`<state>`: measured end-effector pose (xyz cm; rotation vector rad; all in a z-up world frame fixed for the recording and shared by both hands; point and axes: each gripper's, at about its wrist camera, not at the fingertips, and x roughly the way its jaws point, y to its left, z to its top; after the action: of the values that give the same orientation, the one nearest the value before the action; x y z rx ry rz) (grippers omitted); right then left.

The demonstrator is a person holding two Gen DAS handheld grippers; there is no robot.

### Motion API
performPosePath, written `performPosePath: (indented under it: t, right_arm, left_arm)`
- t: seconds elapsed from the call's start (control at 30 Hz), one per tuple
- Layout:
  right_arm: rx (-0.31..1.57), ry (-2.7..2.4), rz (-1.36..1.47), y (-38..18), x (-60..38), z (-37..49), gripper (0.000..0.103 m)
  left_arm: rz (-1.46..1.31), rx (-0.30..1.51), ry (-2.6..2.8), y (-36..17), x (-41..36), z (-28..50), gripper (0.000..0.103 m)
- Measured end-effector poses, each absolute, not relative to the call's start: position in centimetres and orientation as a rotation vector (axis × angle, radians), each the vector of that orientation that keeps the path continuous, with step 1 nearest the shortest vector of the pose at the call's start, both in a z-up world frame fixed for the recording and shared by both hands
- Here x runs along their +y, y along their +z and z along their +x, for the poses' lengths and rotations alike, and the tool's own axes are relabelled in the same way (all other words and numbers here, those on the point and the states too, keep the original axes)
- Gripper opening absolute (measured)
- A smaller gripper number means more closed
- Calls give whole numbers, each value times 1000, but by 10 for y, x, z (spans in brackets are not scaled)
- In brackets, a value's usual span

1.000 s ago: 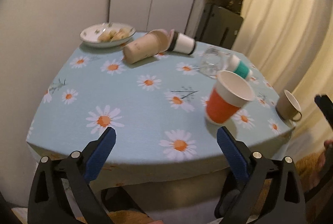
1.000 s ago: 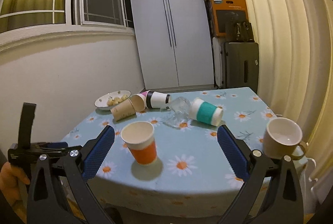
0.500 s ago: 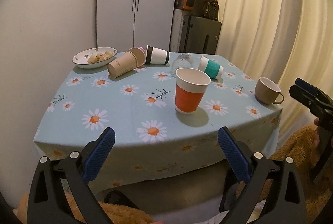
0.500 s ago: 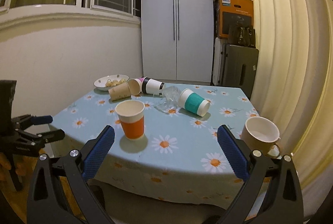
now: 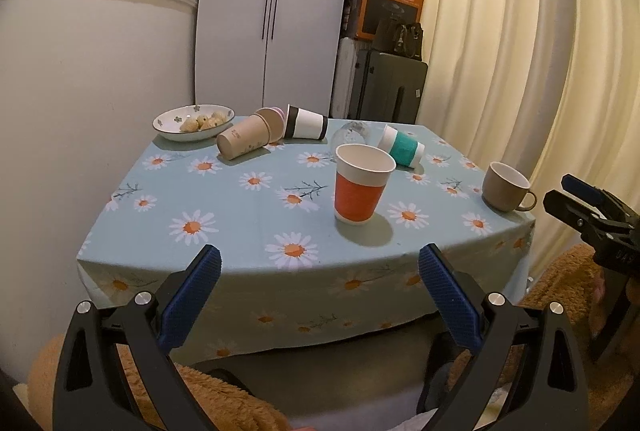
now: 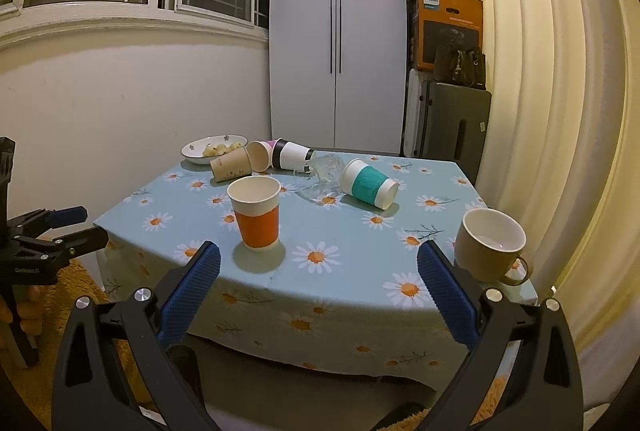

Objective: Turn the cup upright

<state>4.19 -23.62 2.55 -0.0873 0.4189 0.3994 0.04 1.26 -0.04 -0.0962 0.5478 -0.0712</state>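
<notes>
The orange cup (image 5: 362,185) (image 6: 256,212) is standing upright on the daisy tablecloth (image 5: 248,207) (image 6: 352,243), mouth up, near the front edge of the table, with nothing touching it. Behind the orange cup, a teal-banded cup (image 5: 401,147) (image 6: 369,184) is lying on its side, and a clear glass (image 5: 352,131) (image 6: 322,177) is lying just beside that one. Farther behind the orange cup, a black-banded cup (image 5: 305,122) (image 6: 291,155) and a brown paper cup (image 5: 244,141) (image 6: 231,165) are lying on their sides close together, with a pink cup (image 5: 276,119) (image 6: 262,155) wedged between them. A bowl of food (image 5: 193,121) (image 6: 213,149) is sitting beyond the brown paper cup. To the right of the orange cup, well apart from it, a beige mug (image 5: 506,186) (image 6: 492,245) is standing upright near the table's corner. The left gripper (image 5: 319,295) (image 6: 66,227) is hanging in front of the table with its jaws spread wide and nothing between them. The right gripper (image 6: 318,295) (image 5: 576,197) is likewise hovering short of the table, jaws wide apart and holding nothing.
</notes>
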Motion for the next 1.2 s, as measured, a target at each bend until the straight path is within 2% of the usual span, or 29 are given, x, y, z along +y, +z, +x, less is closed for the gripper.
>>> performPosePath:
  t: [1.2]
  right_arm:
    - [430,383,-104,19,-234,46,98]
  left_arm:
    - [-66,540,-65,-3,9,-2,96]
